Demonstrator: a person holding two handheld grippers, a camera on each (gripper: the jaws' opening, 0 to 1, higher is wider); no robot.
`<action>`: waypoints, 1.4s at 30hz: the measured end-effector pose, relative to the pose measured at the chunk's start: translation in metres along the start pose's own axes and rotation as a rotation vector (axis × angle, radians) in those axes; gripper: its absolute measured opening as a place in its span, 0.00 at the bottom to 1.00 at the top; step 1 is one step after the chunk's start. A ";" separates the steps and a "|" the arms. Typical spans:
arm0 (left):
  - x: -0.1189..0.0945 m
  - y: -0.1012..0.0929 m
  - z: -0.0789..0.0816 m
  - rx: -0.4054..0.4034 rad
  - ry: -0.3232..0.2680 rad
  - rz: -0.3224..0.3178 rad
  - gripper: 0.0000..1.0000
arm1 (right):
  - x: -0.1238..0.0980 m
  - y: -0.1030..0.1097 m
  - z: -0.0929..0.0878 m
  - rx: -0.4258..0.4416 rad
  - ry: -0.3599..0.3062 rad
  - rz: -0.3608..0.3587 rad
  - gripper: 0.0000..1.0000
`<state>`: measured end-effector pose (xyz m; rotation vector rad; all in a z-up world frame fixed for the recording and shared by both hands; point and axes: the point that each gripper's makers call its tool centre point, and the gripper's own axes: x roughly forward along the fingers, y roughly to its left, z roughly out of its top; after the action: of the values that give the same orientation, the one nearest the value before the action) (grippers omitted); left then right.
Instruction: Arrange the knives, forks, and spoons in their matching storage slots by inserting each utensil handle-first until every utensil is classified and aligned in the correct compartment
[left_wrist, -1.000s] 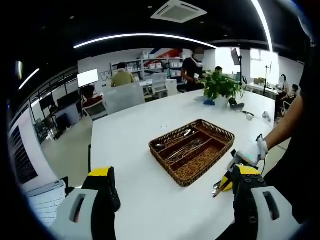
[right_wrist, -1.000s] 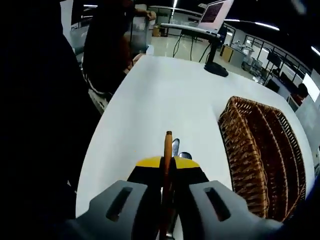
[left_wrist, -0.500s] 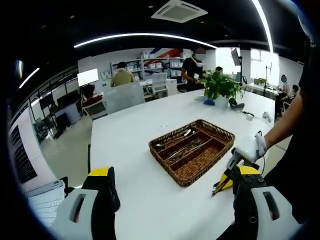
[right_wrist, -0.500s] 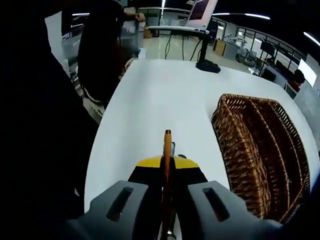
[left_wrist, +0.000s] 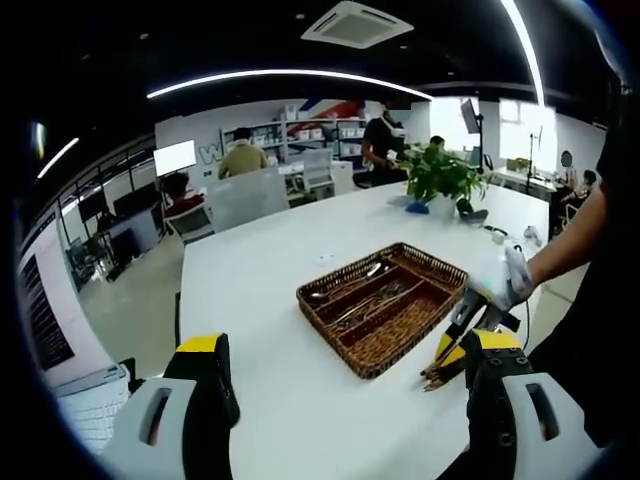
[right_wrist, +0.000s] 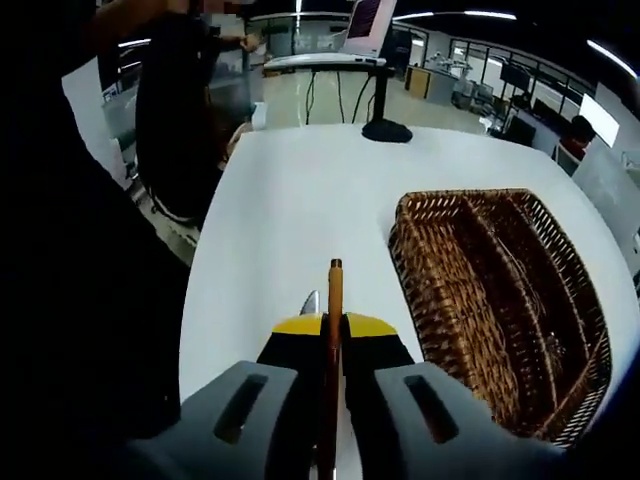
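Note:
A brown wicker basket (left_wrist: 345, 268) with three long slots stands on the white table (left_wrist: 260, 260); several silver utensils (left_wrist: 372, 294) lie inside it. My left gripper (left_wrist: 350, 385) hovers open over the near table edge, holding nothing. A gloved hand (left_wrist: 507, 285) holds my right gripper (right_wrist: 334, 328), which is shut on a wooden-handled utensil (right_wrist: 334, 295) whose handle points forward. In the right gripper view the basket (right_wrist: 396, 250) lies just right of the jaws. A silver utensil tip (right_wrist: 311, 303) shows on the table beneath them.
A potted plant (left_wrist: 440, 175) and small items stand at the table's far end. A monitor stand (right_wrist: 380, 128) sits on the table beyond the basket. People and chairs are behind the table. A person's dark clothing (right_wrist: 90, 300) is at the left.
My right gripper has lifted the wooden-handled utensil and swung toward the basket, which now sits closer and more central in its view. The left gripper has stayed put.

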<state>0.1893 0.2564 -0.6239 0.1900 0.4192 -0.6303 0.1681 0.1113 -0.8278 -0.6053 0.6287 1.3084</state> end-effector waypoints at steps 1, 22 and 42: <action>0.000 0.000 0.000 0.001 0.000 0.000 0.99 | -0.003 -0.002 0.001 0.006 0.005 -0.003 0.03; 0.007 -0.005 0.010 0.019 -0.021 -0.016 0.99 | -0.063 -0.069 0.008 0.287 -0.043 -0.208 0.03; 0.015 -0.011 0.018 0.036 -0.032 -0.040 0.99 | -0.112 -0.108 0.001 0.558 -0.134 -0.364 0.03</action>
<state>0.1992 0.2341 -0.6150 0.2056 0.3820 -0.6801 0.2579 0.0193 -0.7407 -0.1578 0.6976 0.7749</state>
